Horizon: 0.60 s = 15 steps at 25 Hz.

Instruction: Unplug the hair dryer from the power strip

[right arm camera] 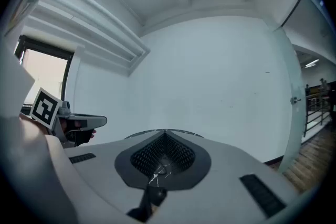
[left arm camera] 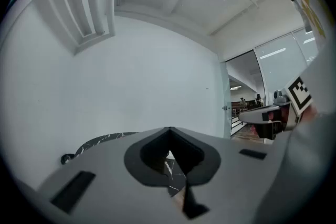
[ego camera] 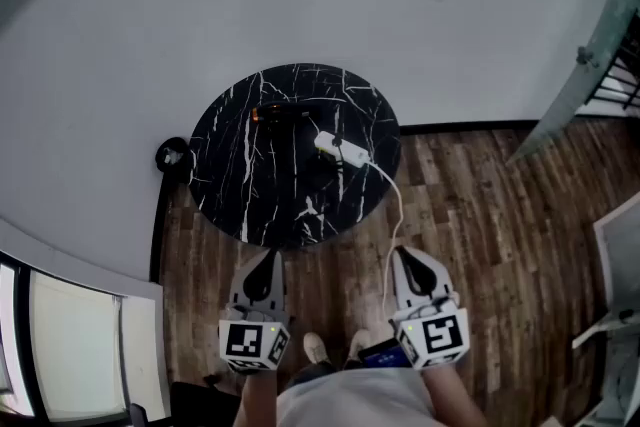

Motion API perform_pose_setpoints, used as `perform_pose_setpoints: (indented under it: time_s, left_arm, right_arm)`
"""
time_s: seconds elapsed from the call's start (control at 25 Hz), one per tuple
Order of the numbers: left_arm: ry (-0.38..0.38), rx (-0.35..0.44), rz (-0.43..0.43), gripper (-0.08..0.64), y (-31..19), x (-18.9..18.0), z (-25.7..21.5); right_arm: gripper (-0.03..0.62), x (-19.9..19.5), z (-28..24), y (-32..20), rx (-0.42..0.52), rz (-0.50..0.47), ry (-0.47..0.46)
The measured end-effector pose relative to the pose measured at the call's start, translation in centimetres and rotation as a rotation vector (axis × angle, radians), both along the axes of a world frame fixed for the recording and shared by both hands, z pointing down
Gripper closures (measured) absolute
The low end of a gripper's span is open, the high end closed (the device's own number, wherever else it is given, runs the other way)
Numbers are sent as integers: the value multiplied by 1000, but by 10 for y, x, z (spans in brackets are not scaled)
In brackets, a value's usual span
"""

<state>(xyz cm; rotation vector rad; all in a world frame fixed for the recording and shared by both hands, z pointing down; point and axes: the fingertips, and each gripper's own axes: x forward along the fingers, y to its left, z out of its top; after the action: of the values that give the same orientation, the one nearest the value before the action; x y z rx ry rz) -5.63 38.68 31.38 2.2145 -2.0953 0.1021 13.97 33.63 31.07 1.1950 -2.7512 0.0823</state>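
A round black marble table (ego camera: pixel 250 185) stands against the white wall in the head view. On it lie a dark hair dryer (ego camera: pixel 278 114) and a white power strip (ego camera: pixel 341 150), and the strip's white cord (ego camera: pixel 398 207) trails off the table to the floor. What is plugged into the strip is too small to make out. My left gripper (ego camera: pixel 264 260) and right gripper (ego camera: pixel 408 255) hover side by side over the floor, short of the table's near edge. Both are shut and hold nothing. The left gripper view shows shut jaws (left arm camera: pixel 169 131) with the table edge (left arm camera: pixel 100 140) beyond; the right gripper view shows its shut jaws (right arm camera: pixel 165 135).
Dark wooden floor (ego camera: pixel 480 215) surrounds the table. A small black round object (ego camera: pixel 172 155) sits on the floor at the table's left. A glass panel (ego camera: pixel 575 85) stands at the right and a window frame (ego camera: pixel 70 335) at the lower left. The person's shoes (ego camera: pixel 318 348) show between the grippers.
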Motion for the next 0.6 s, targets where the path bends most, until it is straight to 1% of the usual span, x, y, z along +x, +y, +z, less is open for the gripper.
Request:
perform_pose_setpoints:
  time_s: [0.24,0.36,0.48,0.6]
  left_arm:
    - [-8,-14,3,569,-7,9,1]
    - [-15,-8,1,569,-11,12,0]
    - [-23,0,-3,569,-13,16,-1]
    - [-17,1,-9,569,-16,16,3]
  right_arm:
    - [595,7,4,-2,-7,-14,4]
    - [595,9,4,-6,-26,-16,-22]
    - [595,18,7,-14,-16,0,-50]
    - [595,22,11,-23,-17,6,-52]
